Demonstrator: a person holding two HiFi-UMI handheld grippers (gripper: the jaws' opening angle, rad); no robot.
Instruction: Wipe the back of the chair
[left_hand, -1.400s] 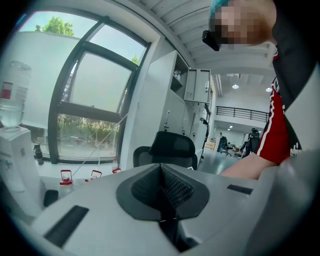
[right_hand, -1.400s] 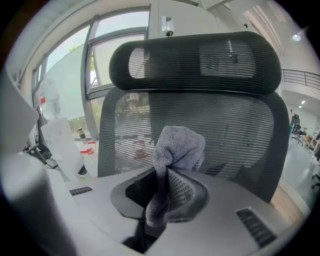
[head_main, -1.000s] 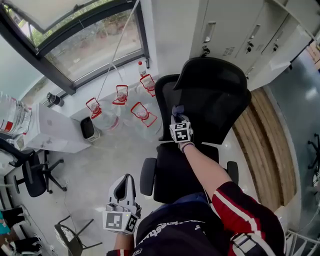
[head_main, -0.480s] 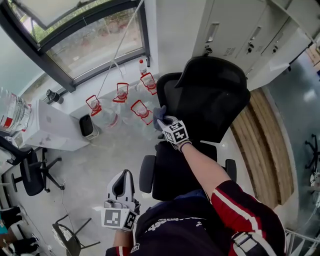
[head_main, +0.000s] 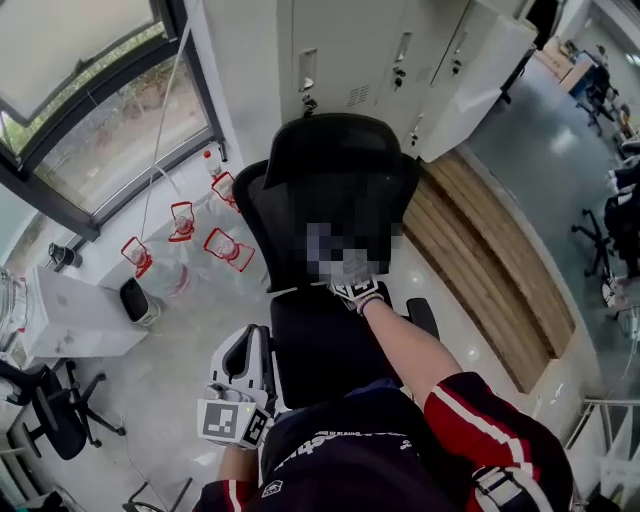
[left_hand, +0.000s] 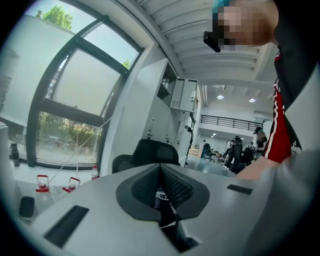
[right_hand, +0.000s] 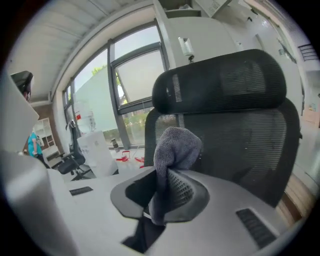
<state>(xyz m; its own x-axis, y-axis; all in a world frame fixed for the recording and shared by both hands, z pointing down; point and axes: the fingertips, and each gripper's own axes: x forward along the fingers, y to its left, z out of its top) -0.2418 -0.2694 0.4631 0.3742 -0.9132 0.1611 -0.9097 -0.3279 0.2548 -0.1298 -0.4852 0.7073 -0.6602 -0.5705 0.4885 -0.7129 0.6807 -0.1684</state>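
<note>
- While the right gripper (head_main: 357, 291) is clamping a grey microfibre cloth (right_hand: 176, 146) between its jaws, the cloth is bunching up above them, right in front of the black mesh office-chair back (right_hand: 240, 145).
- The cloth is sitting close to the lower mesh just ahead of this gripper. No view is showing whether it is actually touching.
- The wipe is looking under way at most. The mesh is showing no wiped patch, so how much is done cannot be told. The curved black headrest (head_main: 340, 148) above the gripper and the wide mesh to its right are likely waiting.
- The left gripper (head_main: 240, 402) is hanging low, behind and to the left of the right one. Its jaws are pressing together on nothing, and it is taking no part.
- Clear plastic water jugs with red handles (head_main: 190, 238) are standing on the floor to the right gripper's left. How full they are is not showing.
- Grey metal lockers (head_main: 400, 60) beyond the chair are standing shut, hiding any contents.
</note>
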